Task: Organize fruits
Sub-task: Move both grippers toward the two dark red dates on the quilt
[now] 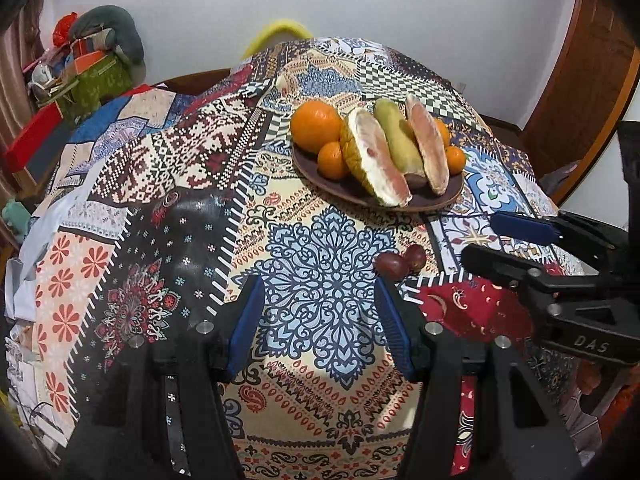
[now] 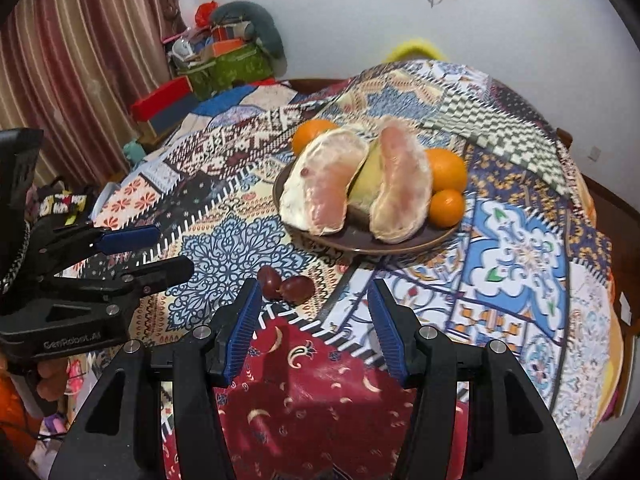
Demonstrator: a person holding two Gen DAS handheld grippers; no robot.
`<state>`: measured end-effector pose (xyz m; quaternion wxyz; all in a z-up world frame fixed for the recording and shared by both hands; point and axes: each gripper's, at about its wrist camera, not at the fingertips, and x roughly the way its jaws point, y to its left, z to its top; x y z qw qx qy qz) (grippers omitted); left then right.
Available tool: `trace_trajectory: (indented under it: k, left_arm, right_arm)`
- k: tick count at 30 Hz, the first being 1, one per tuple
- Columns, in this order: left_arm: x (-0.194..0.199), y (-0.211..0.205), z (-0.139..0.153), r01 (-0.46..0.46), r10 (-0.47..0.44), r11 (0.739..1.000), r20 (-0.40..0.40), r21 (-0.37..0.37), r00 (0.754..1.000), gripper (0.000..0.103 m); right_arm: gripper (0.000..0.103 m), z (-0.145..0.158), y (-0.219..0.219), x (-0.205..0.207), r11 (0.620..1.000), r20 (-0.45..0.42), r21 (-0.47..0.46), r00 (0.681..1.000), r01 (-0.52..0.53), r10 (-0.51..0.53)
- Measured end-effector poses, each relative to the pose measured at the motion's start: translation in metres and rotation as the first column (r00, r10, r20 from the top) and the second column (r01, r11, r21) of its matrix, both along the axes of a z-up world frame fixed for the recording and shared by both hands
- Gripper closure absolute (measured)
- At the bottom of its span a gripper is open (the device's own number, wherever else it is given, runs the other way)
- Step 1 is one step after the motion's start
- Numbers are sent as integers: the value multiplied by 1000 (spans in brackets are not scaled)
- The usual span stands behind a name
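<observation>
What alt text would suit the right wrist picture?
A brown plate piled with pomelo wedges and oranges sits on a patterned tablecloth; the open right gripper hangs just short of two chestnuts.

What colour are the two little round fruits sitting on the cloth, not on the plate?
Dark reddish-brown and shiny. The two small fruits show best in the right wrist view.
</observation>
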<state>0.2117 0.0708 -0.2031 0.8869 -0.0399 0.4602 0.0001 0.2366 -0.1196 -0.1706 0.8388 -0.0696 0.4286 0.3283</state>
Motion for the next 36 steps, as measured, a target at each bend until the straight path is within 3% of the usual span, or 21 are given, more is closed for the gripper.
trace_trajectory:
  k: [4, 8, 13, 16, 24, 33, 36]
  left_arm:
    - [4, 4, -7, -3, 3, 1000, -13, -9, 1000, 47]
    - [7, 7, -15, -8, 8, 1000, -29, -19, 1000, 47]
    - [9, 9, -19, -8, 7, 1000, -35, -27, 999, 47]
    - [11, 8, -20, -4, 3, 1000, -37, -26, 999, 47]
    - [17, -6, -19, 31, -31, 999, -34, -28, 999, 47]
    - [31, -35, -22, 92, -93, 995, -40, -26, 995, 47]
    - [41, -43, -27, 105, -106, 994, -52, -26, 993, 52]
  right_arm:
    - [52, -10, 9, 3, 1000, -21, -8, 999, -25, 25]
    - [65, -17, 19, 6, 998, -33, -29, 998, -55, 54]
    - [69, -27, 25, 13, 997, -64, -33, 996, -71, 69]
    - [79, -32, 28, 16, 996, -81, -25, 993, -89, 86]
    - [86, -28, 22, 17, 997, -79, -1, 994, -81, 80]
    - [86, -14, -7, 21, 1000, -52, 17, 998, -18, 18]
    - [86, -13, -18, 23, 1000, -61, 28, 998, 4, -2]
